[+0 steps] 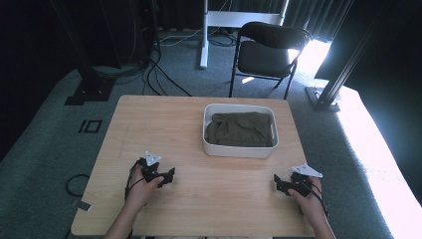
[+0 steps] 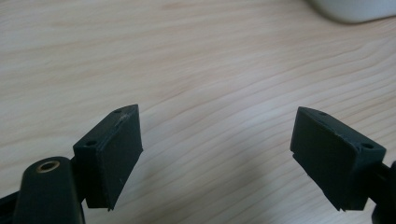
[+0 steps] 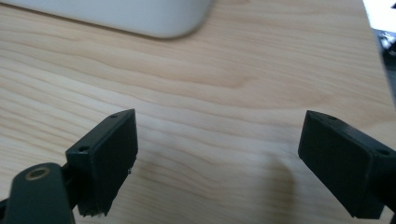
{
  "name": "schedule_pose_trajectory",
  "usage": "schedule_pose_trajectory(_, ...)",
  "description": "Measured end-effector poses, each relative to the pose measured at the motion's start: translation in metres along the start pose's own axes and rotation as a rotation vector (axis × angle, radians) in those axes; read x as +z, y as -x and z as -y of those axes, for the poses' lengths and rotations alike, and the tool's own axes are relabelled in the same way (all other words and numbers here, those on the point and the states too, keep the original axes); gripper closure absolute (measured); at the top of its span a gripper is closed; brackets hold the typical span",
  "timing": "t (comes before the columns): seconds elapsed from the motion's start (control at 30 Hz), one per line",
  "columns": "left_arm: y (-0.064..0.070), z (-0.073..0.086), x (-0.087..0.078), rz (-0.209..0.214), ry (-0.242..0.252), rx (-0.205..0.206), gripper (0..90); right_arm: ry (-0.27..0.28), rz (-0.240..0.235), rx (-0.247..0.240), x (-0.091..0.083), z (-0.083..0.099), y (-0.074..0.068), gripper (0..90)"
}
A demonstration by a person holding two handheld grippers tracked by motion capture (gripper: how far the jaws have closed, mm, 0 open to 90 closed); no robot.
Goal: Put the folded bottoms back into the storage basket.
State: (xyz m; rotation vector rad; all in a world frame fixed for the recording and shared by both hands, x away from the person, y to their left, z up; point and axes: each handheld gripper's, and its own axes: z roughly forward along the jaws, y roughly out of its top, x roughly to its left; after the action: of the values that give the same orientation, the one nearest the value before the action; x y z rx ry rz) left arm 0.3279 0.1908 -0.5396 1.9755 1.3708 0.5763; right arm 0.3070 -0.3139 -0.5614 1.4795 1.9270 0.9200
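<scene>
Cloth (image 1: 240, 129) lies bunched in the bin (image 1: 209, 147), ahead of both grippers, untouched. Left gripper (image 1: 169, 175) and right gripper (image 1: 276, 183) rest on the table (image 1: 149, 119), jaws spread, empty. Work looks not yet begun; reach and grasp remain. Cloth's long axis runs across, along the bin's length.

The high view looks forward and down from above the person's side, taking in the whole wooden table (image 1: 199, 144), the floor and a chair (image 1: 266, 50) beyond. Each gripper view sits low and close over the tabletop, looking along its own jaws. All three share the white tub (image 1: 241, 148), (image 2: 355, 9), (image 3: 140, 16).
</scene>
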Motion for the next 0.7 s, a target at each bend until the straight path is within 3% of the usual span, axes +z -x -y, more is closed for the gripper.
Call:
schedule_pose_trajectory(0.23, -0.011, 0.011, -0.001, -0.049, -0.035, -0.036, 18.1, -0.038, 0.024, 0.016, 0.001, 0.001, 0.003, 11.7)
schedule_pose_trajectory(0.33, -0.013, 0.014, 0.001, -0.051, -0.042, -0.039, 18.2, -0.066, 0.025, 0.027, 0.002, 0.001, 0.004, 11.7)
schedule_pose_trajectory(0.4, -0.013, 0.015, 0.002, -0.069, -0.037, -0.02, 18.2, -0.07, 0.023, 0.035, 0.002, 0.001, 0.004, 11.8)
schedule_pose_trajectory(0.53, -0.013, 0.016, 0.004, -0.082, -0.024, -0.031, 16.2, -0.072, 0.017, 0.047, 0.002, 0.001, 0.004, 11.8)
schedule_pose_trajectory(0.7, -0.01, 0.016, 0.006, -0.123, -0.02, -0.074, 12.0, -0.071, 0.014, 0.046, 0.002, 0.001, 0.004, 11.8)
